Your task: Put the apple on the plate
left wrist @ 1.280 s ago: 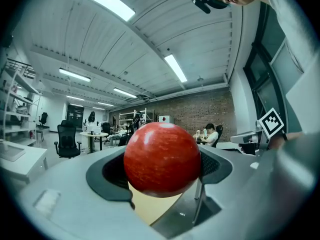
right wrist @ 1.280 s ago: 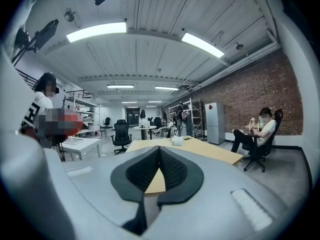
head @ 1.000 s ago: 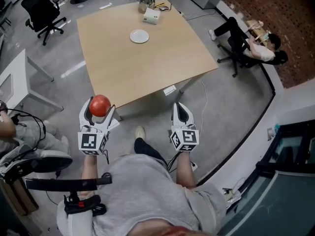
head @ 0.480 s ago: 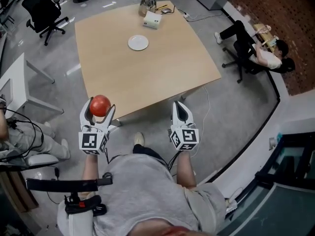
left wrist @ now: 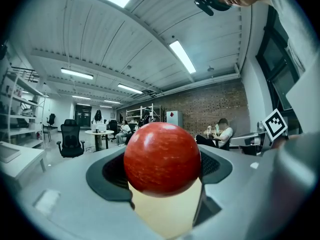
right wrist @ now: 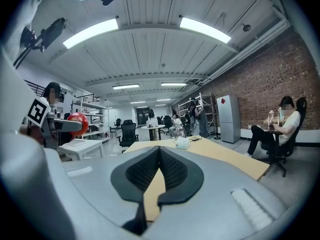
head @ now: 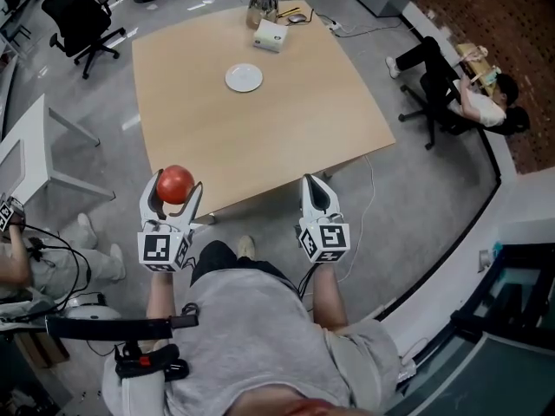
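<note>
A red apple sits clamped between the jaws of my left gripper, held in the air just short of the near edge of the wooden table. In the left gripper view the apple fills the middle. A small white plate lies far across the table, well beyond both grippers. My right gripper hovers at the table's near edge with its jaws together and nothing in them. From the right gripper view the apple shows at the left.
A white box and a metal kettle stand at the table's far edge. A black office chair is at the far left, a white side table at the left, and a seated person at the right.
The table and plate have shifted slightly in view as the head moved. Both grippers hold the same pose, the apple still in the left one.
</note>
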The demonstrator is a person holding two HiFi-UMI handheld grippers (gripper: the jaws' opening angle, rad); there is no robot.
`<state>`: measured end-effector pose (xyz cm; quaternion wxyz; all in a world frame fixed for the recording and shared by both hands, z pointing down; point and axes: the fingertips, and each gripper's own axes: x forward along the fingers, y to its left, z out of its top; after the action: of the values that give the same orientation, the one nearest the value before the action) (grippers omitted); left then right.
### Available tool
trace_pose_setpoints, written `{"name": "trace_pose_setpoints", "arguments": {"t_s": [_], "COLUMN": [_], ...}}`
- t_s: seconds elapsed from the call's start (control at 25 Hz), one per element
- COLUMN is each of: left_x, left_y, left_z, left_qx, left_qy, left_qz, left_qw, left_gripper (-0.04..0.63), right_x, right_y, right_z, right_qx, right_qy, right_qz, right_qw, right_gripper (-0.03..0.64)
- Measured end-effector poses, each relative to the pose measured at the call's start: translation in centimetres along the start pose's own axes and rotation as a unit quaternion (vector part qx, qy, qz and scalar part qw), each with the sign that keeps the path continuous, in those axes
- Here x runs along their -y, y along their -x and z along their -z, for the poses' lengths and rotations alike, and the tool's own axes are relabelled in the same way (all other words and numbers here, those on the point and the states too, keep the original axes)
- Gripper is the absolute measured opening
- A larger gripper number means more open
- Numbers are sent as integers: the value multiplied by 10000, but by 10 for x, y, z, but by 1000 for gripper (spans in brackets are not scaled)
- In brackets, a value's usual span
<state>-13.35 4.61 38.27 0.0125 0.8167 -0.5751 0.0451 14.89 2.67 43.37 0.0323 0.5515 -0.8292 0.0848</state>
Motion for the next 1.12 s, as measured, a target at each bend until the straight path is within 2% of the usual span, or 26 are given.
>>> {"name": "trace_pose_setpoints", "arguments": {"t_s": [0.76,1.12], "left_x": [-5,-26], "left_y": [-56,-116], "left_z": [-3,14], "left_qx": [-29,-151], "left_qy": [30,106], "left_qz": [144,302], "left_qw": [9999,9994], "left_gripper": [396,396], "right_x": [36,55], "right_y": [-33,-82], "right_z": [-3,1], "right_qx": [-70,-155], "right_qy": [-48,-20], "right_qz": [223,394], "right_qw": [9997,9991], "right_gripper": [6,6]}}
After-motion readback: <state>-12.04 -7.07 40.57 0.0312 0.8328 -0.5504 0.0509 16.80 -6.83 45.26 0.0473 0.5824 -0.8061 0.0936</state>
